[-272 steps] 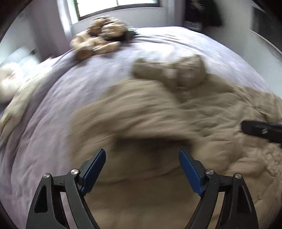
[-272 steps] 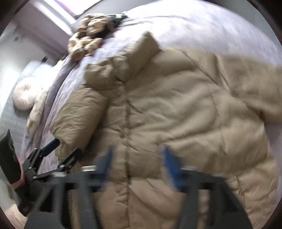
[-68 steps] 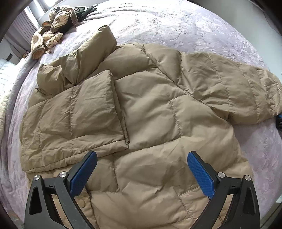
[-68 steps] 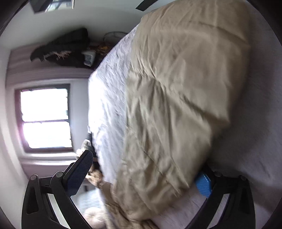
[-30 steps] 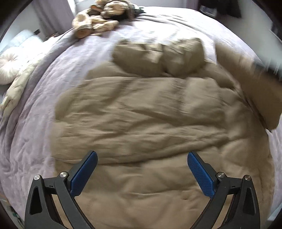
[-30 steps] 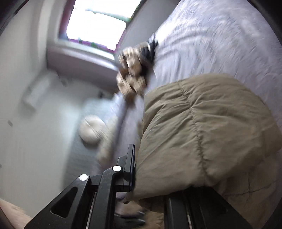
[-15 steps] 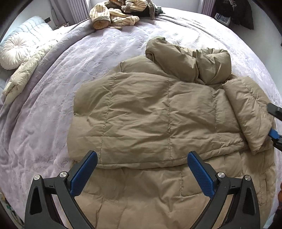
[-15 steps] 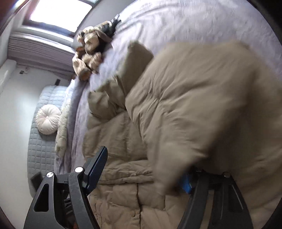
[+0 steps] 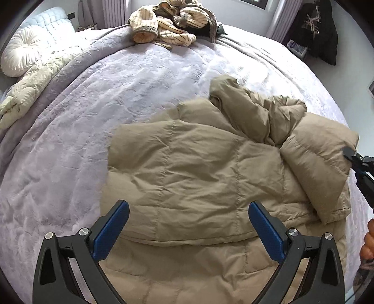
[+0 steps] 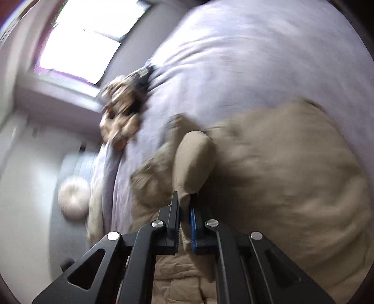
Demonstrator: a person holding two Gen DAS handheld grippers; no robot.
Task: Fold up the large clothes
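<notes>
A tan puffer jacket (image 9: 198, 168) lies on the lilac bedspread (image 9: 105, 77), its left sleeve folded across the body and its hood (image 9: 252, 110) bunched at the top. My left gripper (image 9: 187, 231) is open and empty, hovering over the jacket's lower front. My right gripper (image 10: 185, 210) is shut on the jacket's right sleeve (image 10: 194, 159) and holds it up; the gripper also shows at the right edge of the left wrist view (image 9: 357, 161), against the raised sleeve (image 9: 320, 161). The right wrist view is blurred.
A heap of striped beige and dark clothes (image 9: 170, 21) lies at the far side of the bed. A round white cushion (image 9: 21, 51) and a cream blanket (image 9: 30, 86) are at the left. A dark garment (image 9: 315, 30) hangs at the back right.
The right gripper has closed on the right sleeve and lifted it up and inward over the jacket. The left gripper has shifted left, still open.
</notes>
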